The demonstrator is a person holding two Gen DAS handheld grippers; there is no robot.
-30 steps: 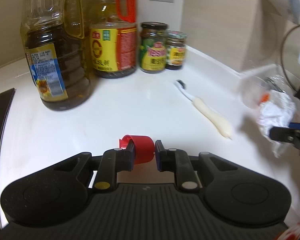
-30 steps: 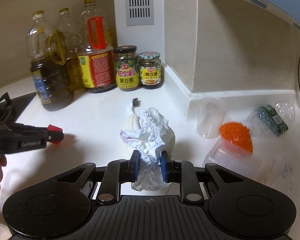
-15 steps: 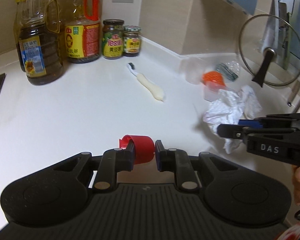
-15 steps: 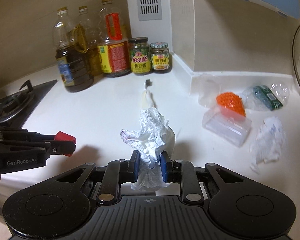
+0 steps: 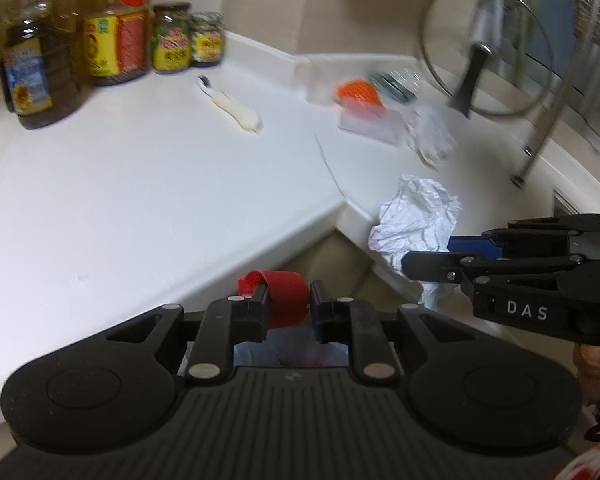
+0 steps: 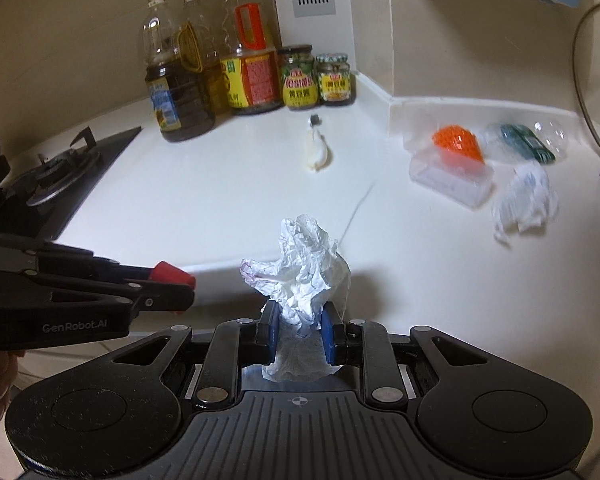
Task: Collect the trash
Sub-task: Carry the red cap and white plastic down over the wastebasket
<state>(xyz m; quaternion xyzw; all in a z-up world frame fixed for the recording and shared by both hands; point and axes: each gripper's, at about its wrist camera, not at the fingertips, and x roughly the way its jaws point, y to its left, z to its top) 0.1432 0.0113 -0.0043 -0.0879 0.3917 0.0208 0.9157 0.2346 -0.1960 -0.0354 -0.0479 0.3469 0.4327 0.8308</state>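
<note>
My left gripper [image 5: 287,305] is shut on a red plastic cap [image 5: 281,295], held just past the front edge of the white counter [image 5: 140,184]. The cap also shows from the side [image 6: 171,273] in the right wrist view, at the left gripper's tip. My right gripper [image 6: 299,327] is shut on a crumpled white paper wad [image 6: 302,270], near the counter's inner corner edge. The same wad [image 5: 418,218] appears at the right in the left wrist view. Another crumpled white wrapper [image 6: 524,200] lies on the counter to the right.
Oil bottles [image 6: 180,92] and two jars [image 6: 316,78] stand at the back wall. A white-handled brush [image 6: 316,148] lies mid-counter. A clear box with an orange scrubber [image 6: 454,160] and a crushed plastic bottle [image 6: 524,142] sit at the right. A gas hob [image 6: 56,168] is left; a glass lid [image 5: 484,48] hangs right.
Both grippers have drawn back from the bottles toward the counter's front edge, each keeping its hold. The view now reaches past the edge, and the second wrapper has come into sight.
</note>
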